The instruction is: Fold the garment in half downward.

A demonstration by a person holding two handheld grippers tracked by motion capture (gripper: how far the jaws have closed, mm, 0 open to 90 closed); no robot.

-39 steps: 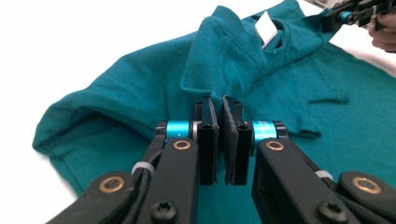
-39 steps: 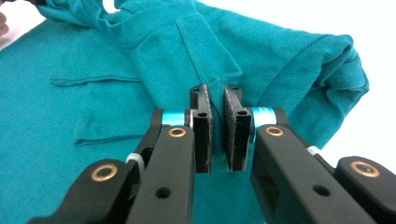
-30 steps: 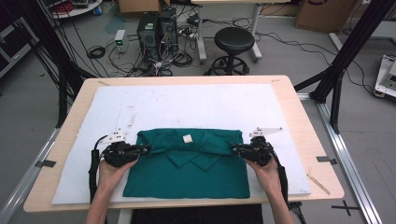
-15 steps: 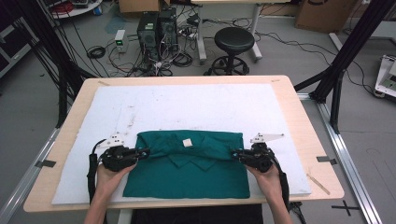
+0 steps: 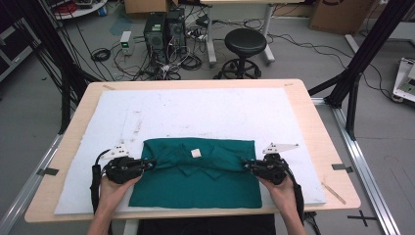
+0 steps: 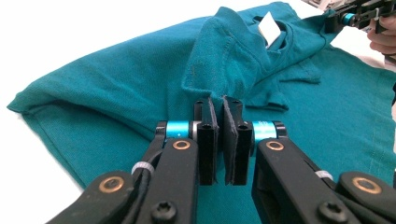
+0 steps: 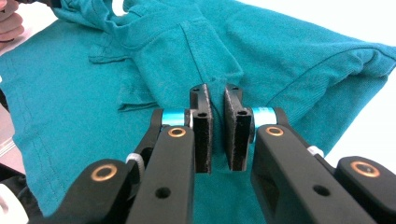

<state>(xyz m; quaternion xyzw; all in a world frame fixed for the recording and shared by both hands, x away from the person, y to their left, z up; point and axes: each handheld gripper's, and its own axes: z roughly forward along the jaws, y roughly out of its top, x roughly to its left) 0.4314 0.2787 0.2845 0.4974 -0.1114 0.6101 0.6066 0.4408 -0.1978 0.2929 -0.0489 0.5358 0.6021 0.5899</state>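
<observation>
One camera looks down from above; two ride low, facing inward, sharing the green shirt (image 5: 195, 171)

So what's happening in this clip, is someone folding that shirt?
A person works a green polo shirt on a white mat with a handheld gripper in each hand. The left gripper pinches the shirt's left edge and the right gripper its right edge, jaws nearly closed on bunched cloth. The top part is doubled over toward the person, the collar and its white tag facing up. It looks like a fold in progress.
</observation>
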